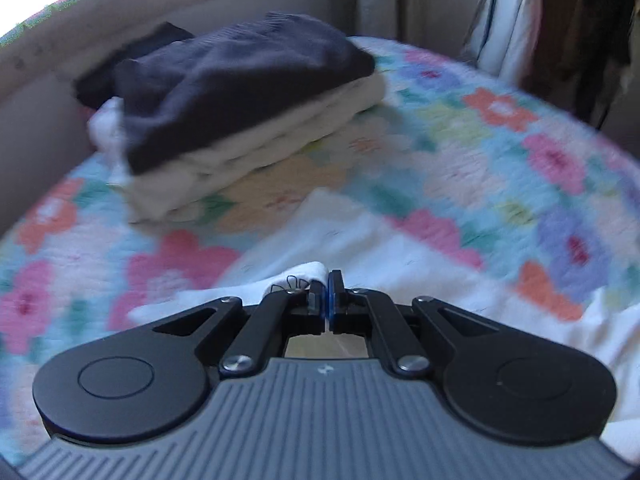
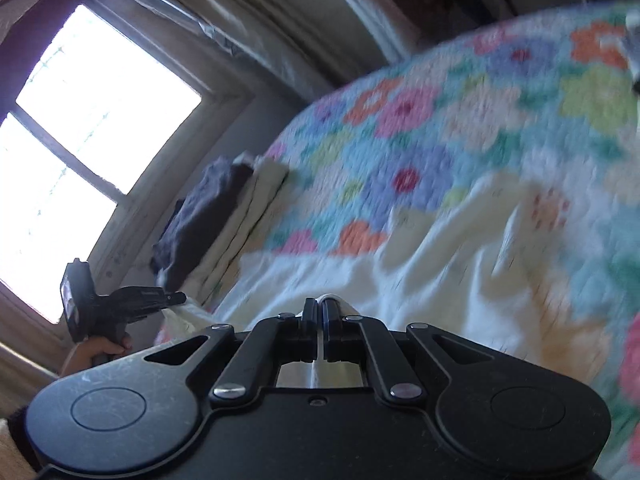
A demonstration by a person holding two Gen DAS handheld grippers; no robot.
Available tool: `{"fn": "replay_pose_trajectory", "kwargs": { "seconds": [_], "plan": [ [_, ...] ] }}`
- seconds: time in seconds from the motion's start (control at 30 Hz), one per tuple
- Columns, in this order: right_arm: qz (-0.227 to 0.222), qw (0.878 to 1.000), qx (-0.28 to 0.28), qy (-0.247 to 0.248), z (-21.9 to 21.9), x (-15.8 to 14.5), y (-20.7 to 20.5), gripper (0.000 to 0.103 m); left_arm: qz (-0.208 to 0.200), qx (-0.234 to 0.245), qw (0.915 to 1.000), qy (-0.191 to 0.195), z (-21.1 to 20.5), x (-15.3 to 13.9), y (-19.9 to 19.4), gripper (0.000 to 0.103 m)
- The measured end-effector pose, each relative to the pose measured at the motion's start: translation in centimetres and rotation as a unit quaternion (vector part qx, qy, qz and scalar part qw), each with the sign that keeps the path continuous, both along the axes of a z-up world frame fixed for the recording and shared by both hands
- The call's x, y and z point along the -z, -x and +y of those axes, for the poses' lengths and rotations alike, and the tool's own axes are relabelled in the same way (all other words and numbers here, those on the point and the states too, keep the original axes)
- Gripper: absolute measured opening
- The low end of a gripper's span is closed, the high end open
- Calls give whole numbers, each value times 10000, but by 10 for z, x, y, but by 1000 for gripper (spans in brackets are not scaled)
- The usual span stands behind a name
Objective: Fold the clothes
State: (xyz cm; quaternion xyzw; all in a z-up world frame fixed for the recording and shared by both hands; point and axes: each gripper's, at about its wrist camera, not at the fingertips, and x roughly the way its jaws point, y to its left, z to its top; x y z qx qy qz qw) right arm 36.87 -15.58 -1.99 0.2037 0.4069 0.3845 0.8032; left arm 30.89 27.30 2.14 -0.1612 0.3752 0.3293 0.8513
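Note:
A white garment (image 1: 360, 240) lies spread on the flowered bedspread (image 1: 500, 160). My left gripper (image 1: 328, 280) is shut on a bunched edge of it, with cloth sticking out to the left of the fingers. My right gripper (image 2: 320, 306) is shut on another edge of the same white garment (image 2: 420, 272), which is lifted and wrinkled toward the right. The left gripper also shows in the right wrist view (image 2: 176, 298), at the left, pinching the cloth.
A stack of folded clothes, dark navy sweater (image 1: 240, 76) on cream pieces (image 1: 256, 148), sits at the bed's far left near the wall; it shows in the right wrist view too (image 2: 208, 216). A bright window (image 2: 88, 128) is at the left. Hanging clothes (image 1: 560, 20) stand at the back right.

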Motion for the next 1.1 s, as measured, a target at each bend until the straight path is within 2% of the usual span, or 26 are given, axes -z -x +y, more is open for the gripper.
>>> {"fn": "replay_pose_trajectory", "kwargs": {
  "seconds": [0.13,0.37,0.43,0.53,0.6,0.7,0.77,0.8,0.83,0.97,1.03,1.07,1.1],
  "plan": [
    [-496,9979,279,309,-6,-1,-11,4,-166,6,9999,2,8,3,-30,1],
    [-935,9900,789,698,-10,21,-29,2,-176,-93,9986,-495,21,22,-66,1],
    [-888,9893,792,845,-5,35,-33,2,-143,-86,9988,-462,24,37,-72,1],
    [-576,9932,647,774,-3,51,-43,2,-120,-151,9996,-211,33,59,-79,1],
    [-427,9948,526,762,-1,56,-45,2,-195,-128,9995,-226,36,65,-83,1],
    [-261,9960,250,820,7,55,-44,14,-229,29,9993,-302,37,67,-89,1],
    [-27,9973,84,728,12,56,-43,30,-206,138,9991,-348,36,68,-92,1],
    [89,9976,0,682,14,57,-42,45,-199,188,9988,-401,36,70,-92,1],
    [206,9977,-83,635,16,57,-41,55,-174,260,9984,-474,34,72,-93,1],
    [321,9926,-214,1151,33,68,-36,59,142,488,9963,-698,27,86,-95,1],
    [451,9908,-269,1244,39,81,-36,57,167,501,9963,-674,26,90,-93,1],
    [478,9912,-255,1205,42,89,-35,49,155,504,9964,-669,25,89,-93,1],
    [504,9916,-242,1167,44,96,-35,12,143,506,9964,-664,25,89,-92,1]
  ]
}}
